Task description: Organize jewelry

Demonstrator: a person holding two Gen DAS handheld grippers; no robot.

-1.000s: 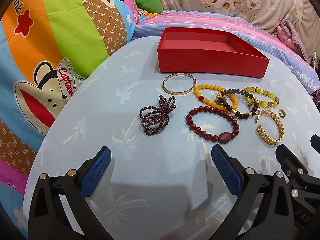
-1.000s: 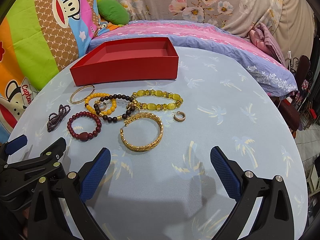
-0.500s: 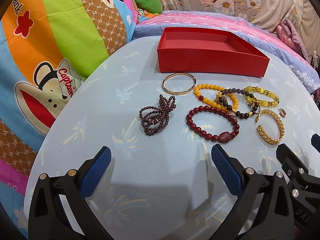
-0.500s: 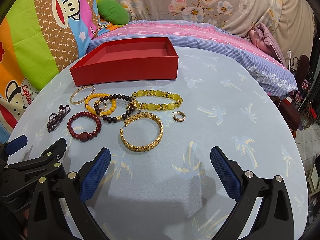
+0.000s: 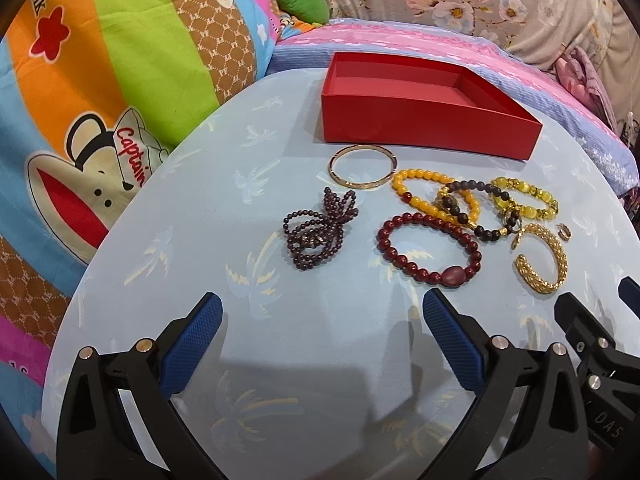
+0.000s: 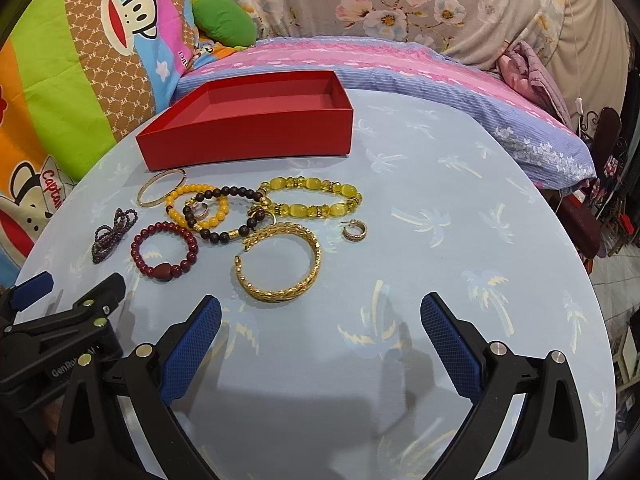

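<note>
The black arms of both tools are running off the bottom of each view, and nothing of the person is showing clearly; in the left wrist view the right gripper (image 5: 624, 300) is showing only as a black arm and a sliver of blue pad at the right edge, though its own camera is showing its jaws spread wide over bare cloth. The small ring (image 6: 201, 211) inside the bead loops is proving hard to make out. A round table (image 6: 460, 208) is wearing a pale blue cloth printed with palm trees, with a cartoon-monkey quilt (image 5: 100, 100) hanging to the left, a pink and lilac striped bedspread (image 6: 400, 64) lying behind, and floral fabric rising beyond that. The left gripper (image 5: 320, 332) is hovering with its blue pads wide apart, holding nothing. An empty red box (image 5: 424, 108) is sitting at the far side of the table. The jewelry is lying just in front of it: a thin gold bangle (image 5: 363, 166), a tangled dark purple bead strand (image 5: 316, 232), a dark red bead bracelet (image 5: 430, 250), an orange bead bracelet (image 6: 198, 206) overlapping a black bead bracelet (image 6: 224, 216), a yellow stone bracelet (image 6: 312, 198), an open gold cuff (image 6: 280, 266) and a small hoop earring (image 6: 354, 231) lying apart.
</note>
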